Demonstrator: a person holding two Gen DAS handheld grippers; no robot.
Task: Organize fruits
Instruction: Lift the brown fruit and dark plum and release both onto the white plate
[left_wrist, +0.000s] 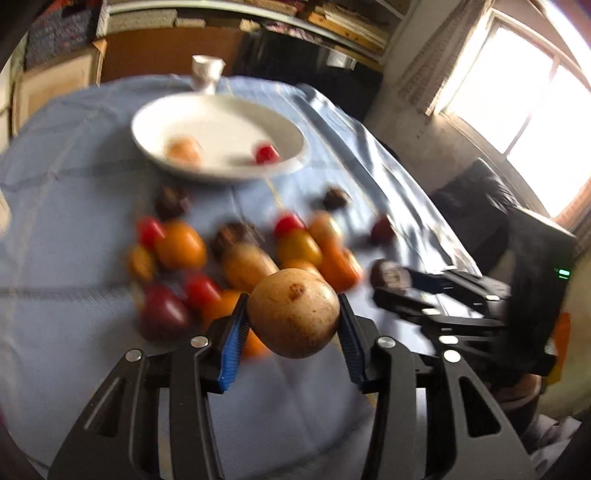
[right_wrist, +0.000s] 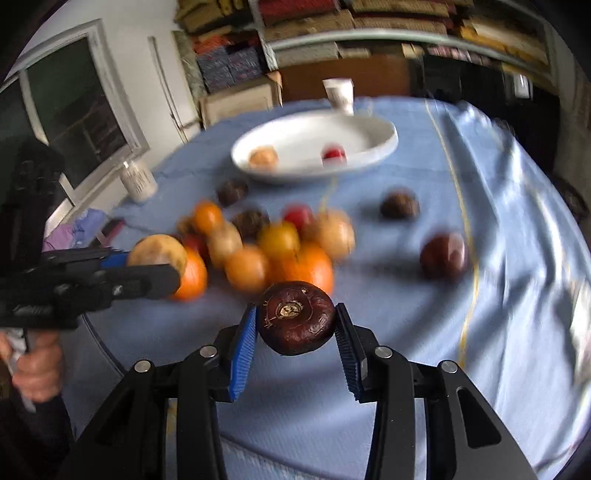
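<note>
My left gripper (left_wrist: 293, 321) is shut on a tan round fruit (left_wrist: 293, 314), held above the blue tablecloth; it also shows in the right wrist view (right_wrist: 159, 251). My right gripper (right_wrist: 295, 325) is shut on a dark brown round fruit (right_wrist: 297, 317), which also shows in the left wrist view (left_wrist: 389, 275). A pile of orange, yellow, red and brown fruits (left_wrist: 243, 258) lies on the cloth beyond both grippers. A white oval plate (left_wrist: 155, 114) farther back holds a tan fruit (left_wrist: 183, 149) and a small red fruit (left_wrist: 266, 153). The plate also shows in the right wrist view (right_wrist: 369, 125).
A white cup (right_wrist: 340, 94) stands behind the plate. A white jar (right_wrist: 138, 182) sits at the table's left edge. A lone dark purple fruit (right_wrist: 443, 254) and a brown one (right_wrist: 399, 205) lie to the right of the pile. Shelves and boxes line the back wall.
</note>
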